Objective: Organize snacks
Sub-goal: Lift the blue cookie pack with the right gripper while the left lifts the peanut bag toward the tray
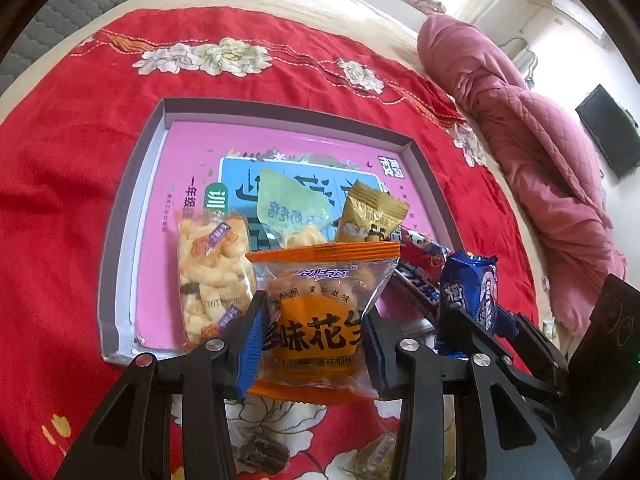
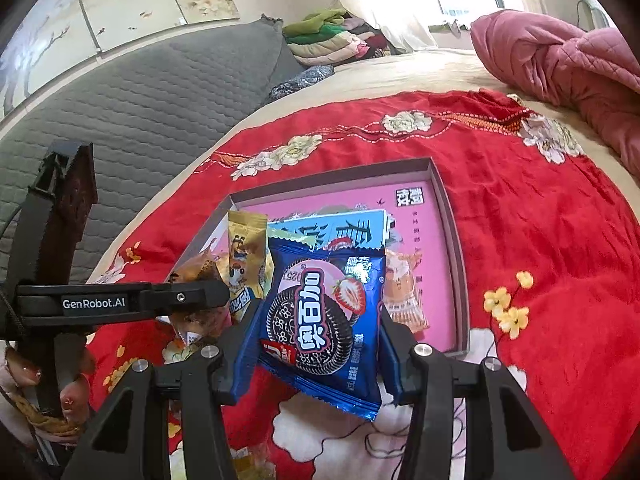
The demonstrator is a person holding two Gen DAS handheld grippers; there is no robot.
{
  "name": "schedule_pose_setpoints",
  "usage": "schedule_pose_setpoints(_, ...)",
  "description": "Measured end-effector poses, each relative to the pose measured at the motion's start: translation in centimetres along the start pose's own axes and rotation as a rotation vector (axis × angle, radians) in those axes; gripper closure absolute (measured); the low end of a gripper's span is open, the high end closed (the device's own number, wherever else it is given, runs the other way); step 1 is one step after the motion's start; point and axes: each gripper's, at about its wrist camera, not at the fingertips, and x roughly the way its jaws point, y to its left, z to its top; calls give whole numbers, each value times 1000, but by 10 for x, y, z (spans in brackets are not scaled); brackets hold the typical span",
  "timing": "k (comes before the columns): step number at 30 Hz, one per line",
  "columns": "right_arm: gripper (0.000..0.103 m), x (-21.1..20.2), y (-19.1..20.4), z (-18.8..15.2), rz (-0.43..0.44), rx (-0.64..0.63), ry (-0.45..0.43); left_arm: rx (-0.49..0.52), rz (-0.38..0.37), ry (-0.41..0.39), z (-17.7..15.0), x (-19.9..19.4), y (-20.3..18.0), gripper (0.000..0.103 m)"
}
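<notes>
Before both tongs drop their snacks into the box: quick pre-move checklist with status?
1. Left tongs clamped on the orange peanut pack: ok.
2. Right tongs clamped on the blue cookie pack: ok.
3. Shallow box ahead of both: ok.
4. Free floor in the box: ok, bare pink area on the side near the pink quilt.
5. Tongs clear of each other: cannot tell, very close.
6. Loose snack left on the red cloth: not ok.
</notes>
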Motion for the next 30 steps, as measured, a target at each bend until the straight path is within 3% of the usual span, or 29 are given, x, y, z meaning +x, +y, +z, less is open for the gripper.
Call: schedule_pose_setpoints(30,52,35,12,13,33,-90,10,9,73,-29,22,8,5,58)
